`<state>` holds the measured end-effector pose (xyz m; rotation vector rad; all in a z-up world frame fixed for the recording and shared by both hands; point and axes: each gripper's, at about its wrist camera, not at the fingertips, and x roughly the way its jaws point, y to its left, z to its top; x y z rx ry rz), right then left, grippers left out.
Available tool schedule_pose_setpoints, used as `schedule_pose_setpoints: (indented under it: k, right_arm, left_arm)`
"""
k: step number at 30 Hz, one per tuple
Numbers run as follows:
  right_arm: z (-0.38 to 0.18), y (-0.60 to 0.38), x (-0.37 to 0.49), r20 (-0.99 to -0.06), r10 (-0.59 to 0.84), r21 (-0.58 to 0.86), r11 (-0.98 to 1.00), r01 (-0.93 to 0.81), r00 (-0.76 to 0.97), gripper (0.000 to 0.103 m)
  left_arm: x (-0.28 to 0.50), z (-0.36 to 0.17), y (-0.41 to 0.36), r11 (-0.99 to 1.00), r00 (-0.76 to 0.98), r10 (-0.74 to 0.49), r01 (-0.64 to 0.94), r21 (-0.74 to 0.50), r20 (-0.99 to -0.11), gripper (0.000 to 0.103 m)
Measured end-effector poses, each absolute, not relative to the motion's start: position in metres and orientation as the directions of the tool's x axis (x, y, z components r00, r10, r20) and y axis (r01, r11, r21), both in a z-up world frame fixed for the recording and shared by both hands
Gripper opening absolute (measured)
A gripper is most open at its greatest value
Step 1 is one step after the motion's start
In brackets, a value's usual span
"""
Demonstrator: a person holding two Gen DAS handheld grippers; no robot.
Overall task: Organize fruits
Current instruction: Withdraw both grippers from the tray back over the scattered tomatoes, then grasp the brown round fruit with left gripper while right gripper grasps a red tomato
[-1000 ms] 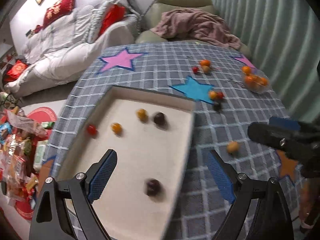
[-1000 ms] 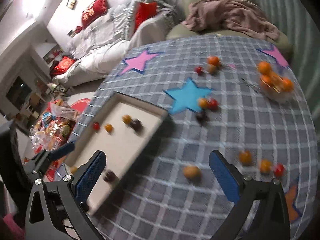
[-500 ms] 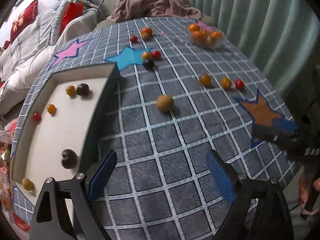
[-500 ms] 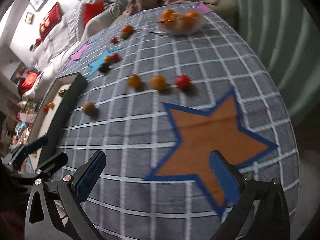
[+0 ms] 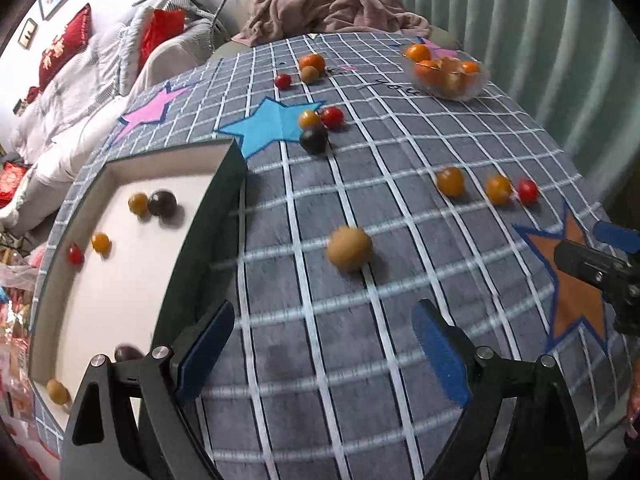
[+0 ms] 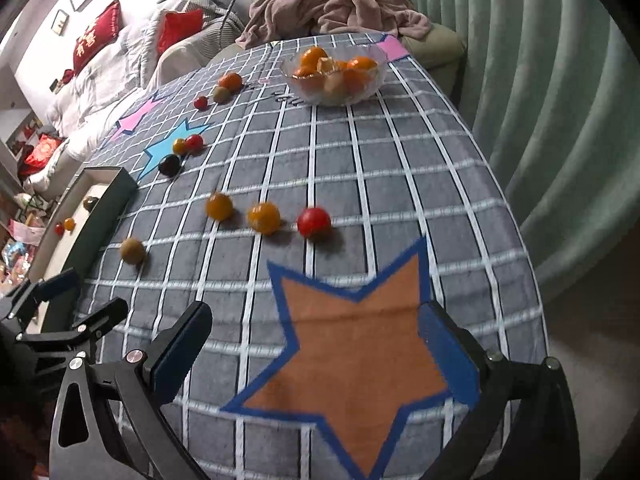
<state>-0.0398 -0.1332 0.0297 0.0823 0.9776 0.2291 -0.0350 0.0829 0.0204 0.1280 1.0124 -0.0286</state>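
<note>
My left gripper [image 5: 320, 356] is open and empty over the checked cloth, beside the white tray [image 5: 224, 176] on its left. A tan round fruit [image 5: 349, 249] lies just ahead of it; it also shows in the right wrist view [image 6: 133, 251]. The tray holds several small fruits, among them a dark one [image 5: 162, 203]. My right gripper [image 6: 316, 360] is open and empty above the orange star [image 6: 360, 344]. Ahead of it lie two orange fruits [image 6: 219, 207] [image 6: 264, 218] and a red tomato [image 6: 314, 222].
A clear bowl of oranges [image 6: 336, 74] stands at the far right of the table. More small fruits lie by the blue star [image 5: 276, 124] and further back. A sofa with a pink blanket [image 5: 336, 8] is behind the table. A green curtain [image 6: 560, 100] hangs at the right.
My left gripper has swung from above the tray to the cloth beside it. My right gripper has moved right to the orange star, then slightly forward. Both stayed open.
</note>
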Motion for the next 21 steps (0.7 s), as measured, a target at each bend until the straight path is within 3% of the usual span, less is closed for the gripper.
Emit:
schedule_pose_setpoints:
  k: [6,8,10,15,17,18,19,20,21]
  right_arm:
    - [0.02,-0.122,-0.025,-0.815,0.192,0.093,0.975,-0.204,0.547,0.1]
    - [0.016,-0.121,-0.019,-0.816,0.193,0.093,0.974,-0.206,0.544,0.095]
    - [0.013,-0.119,-0.011,-0.818,0.186,0.083,0.975,-0.208,0.545,0.082]
    - [0.011,-0.109,0.0,-0.805,0.177,0.047,0.971,-0.235,0.567,0.077]
    - [0.013,-0.105,-0.001,-0.799,0.175,0.035,0.969,-0.246,0.576,0.066]
    - [0.014,-0.103,-0.002,-0.794,0.184,0.036,0.966,-0.257,0.579,0.053]
    - [0.015,-0.102,-0.004,-0.791,0.189,0.036,0.964,-0.264,0.581,0.037]
    - [0.016,-0.103,-0.005,-0.79,0.192,0.04,0.964,-0.264,0.582,0.029]
    - [0.016,-0.104,-0.005,-0.789,0.198,0.05,0.964,-0.26,0.582,0.023]
  left_arm:
    - [-0.014,0.01,0.076,0.989,0.532,0.058,0.084,0.12,-0.844,0.091]
    - [-0.009,0.006,0.074,0.988,0.531,0.059,0.087,0.124,-0.845,0.091]
    - [-0.005,0.006,0.074,0.989,0.542,0.053,0.084,0.117,-0.839,0.091]
    - [0.004,0.005,0.073,0.992,0.544,0.035,0.084,0.095,-0.838,0.091]
    - [0.005,0.004,0.074,0.993,0.544,0.027,0.08,0.084,-0.838,0.091]
    - [0.005,0.004,0.074,0.994,0.545,0.021,0.078,0.075,-0.838,0.091]
    - [0.004,0.004,0.076,0.995,0.545,-0.001,0.081,0.051,-0.838,0.085]
    - [0.003,0.004,0.077,0.996,0.546,-0.022,0.084,0.029,-0.838,0.072]
    - [0.002,0.005,0.077,0.996,0.545,-0.04,0.086,0.008,-0.838,0.066]
